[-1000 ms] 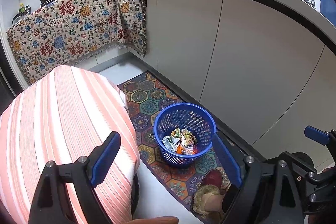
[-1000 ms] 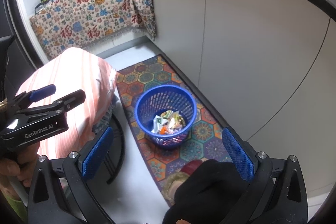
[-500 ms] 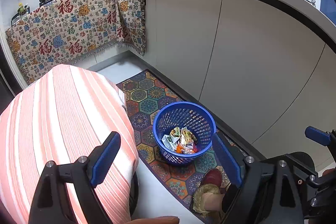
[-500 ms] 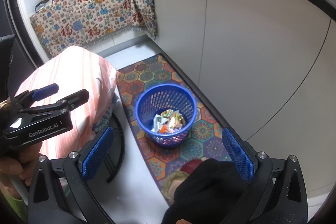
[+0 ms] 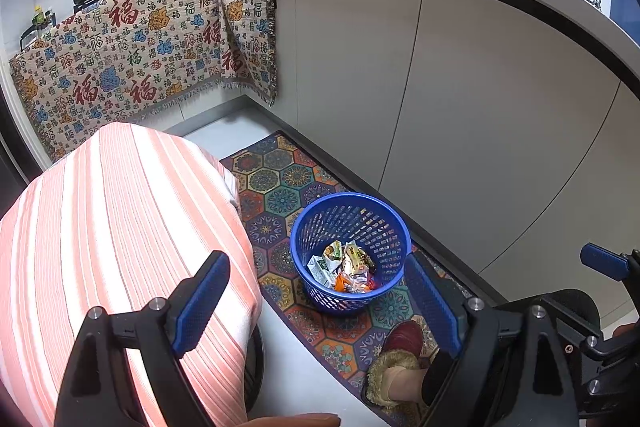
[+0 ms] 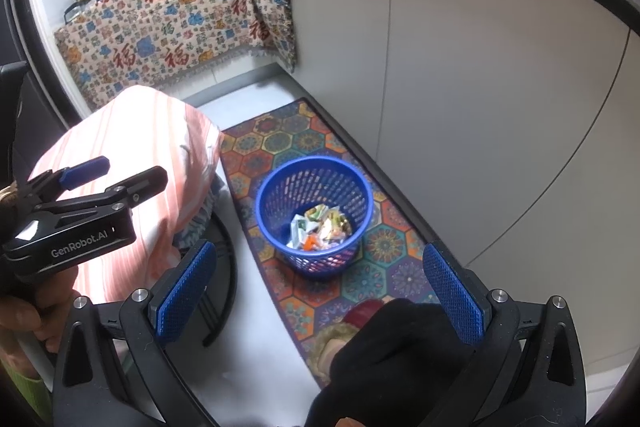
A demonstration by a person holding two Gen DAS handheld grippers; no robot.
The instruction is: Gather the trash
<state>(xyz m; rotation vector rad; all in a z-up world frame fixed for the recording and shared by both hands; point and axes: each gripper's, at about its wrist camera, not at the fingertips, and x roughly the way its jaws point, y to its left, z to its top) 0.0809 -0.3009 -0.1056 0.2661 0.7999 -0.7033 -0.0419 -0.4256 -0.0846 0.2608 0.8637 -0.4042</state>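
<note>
Left wrist view, left gripper [image 5: 318,293] & right gripper [image 6: 320,293] both spread, empty, blue basket [image 5: 384,215] w/ wrappers [image 5: 346,267].

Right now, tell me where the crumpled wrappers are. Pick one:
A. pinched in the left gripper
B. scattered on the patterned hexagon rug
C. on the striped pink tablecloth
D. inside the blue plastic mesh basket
D: the crumpled wrappers lie at the bottom of the blue plastic mesh basket, which stands on the patterned hexagon rug; the left gripper is open and empty.
</note>
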